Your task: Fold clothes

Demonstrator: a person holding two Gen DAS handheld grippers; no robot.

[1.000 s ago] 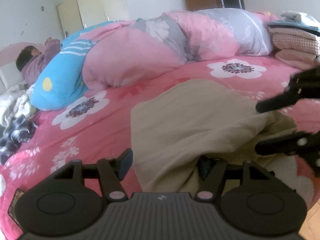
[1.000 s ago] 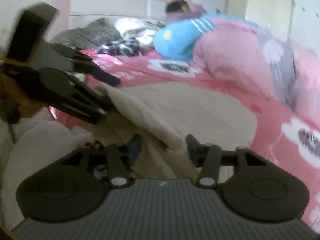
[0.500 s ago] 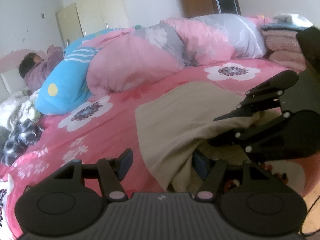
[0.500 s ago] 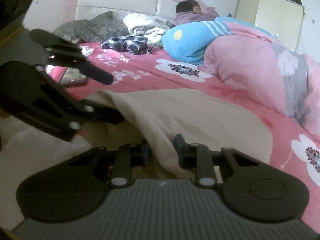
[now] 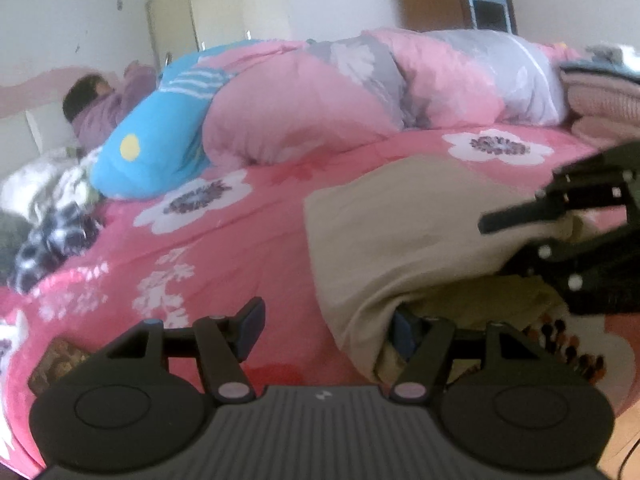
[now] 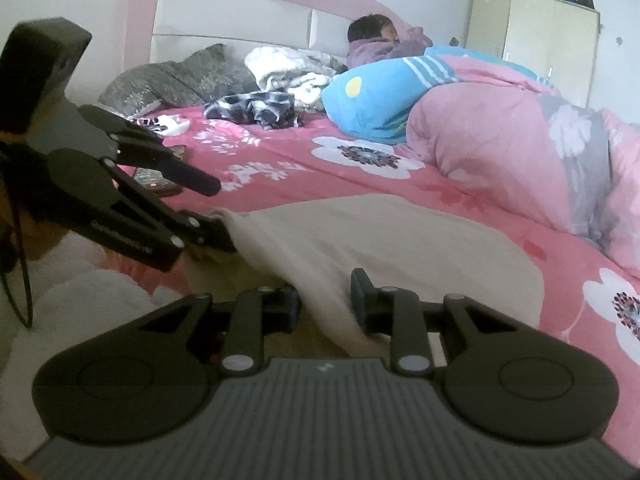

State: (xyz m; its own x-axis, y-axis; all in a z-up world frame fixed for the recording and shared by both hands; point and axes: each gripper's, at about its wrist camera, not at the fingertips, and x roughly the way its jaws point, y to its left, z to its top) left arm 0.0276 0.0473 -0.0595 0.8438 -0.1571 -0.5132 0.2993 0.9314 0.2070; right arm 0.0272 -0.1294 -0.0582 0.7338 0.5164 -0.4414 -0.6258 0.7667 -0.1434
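Left wrist view. Beige garment (image 5: 400, 216): lies flat on the bed, long axis running from the near edge away toward the rolled quilt; its near hem is lifted into a fold. Left gripper (image 5: 326, 324): jaws stand wide; the right finger (image 5: 404, 336) is tucked under the lifted hem, the left finger (image 5: 250, 320) hangs over bare sheet, so the cloth is not pinched. Right gripper (image 5: 516, 236): enters from the right edge, blurred, its fingers on the raised fold. Pink floral sheet (image 5: 224, 248): covers the bed. Pink and grey quilt (image 5: 320, 96): rolled across the far side. Blue pillow (image 5: 160, 136): with a yellow dot, left of the quilt. Person (image 5: 100, 104): lying at the head end. Stack of folded clothes (image 5: 600, 96): far right. Cream wardrobe (image 5: 216, 20): against the wall. No readable writing.

Right wrist view. Beige garment (image 6: 392, 248): spread ahead, near edge pulled up between the fingers. Right gripper (image 6: 326, 300): jaws have just been closing, with the fold of cloth between them; the pads look closed against it. Left gripper (image 6: 212, 208): comes in from the left, lower finger at the garment's corner, upper finger clear above it. Grey pillow (image 6: 176, 80), white blanket (image 6: 292, 68), black-and-white cloth (image 6: 256, 108): at the head end. Pink headboard (image 6: 240, 12): behind them. Dark flat object (image 6: 156, 182): on the sheet; kind unclear.
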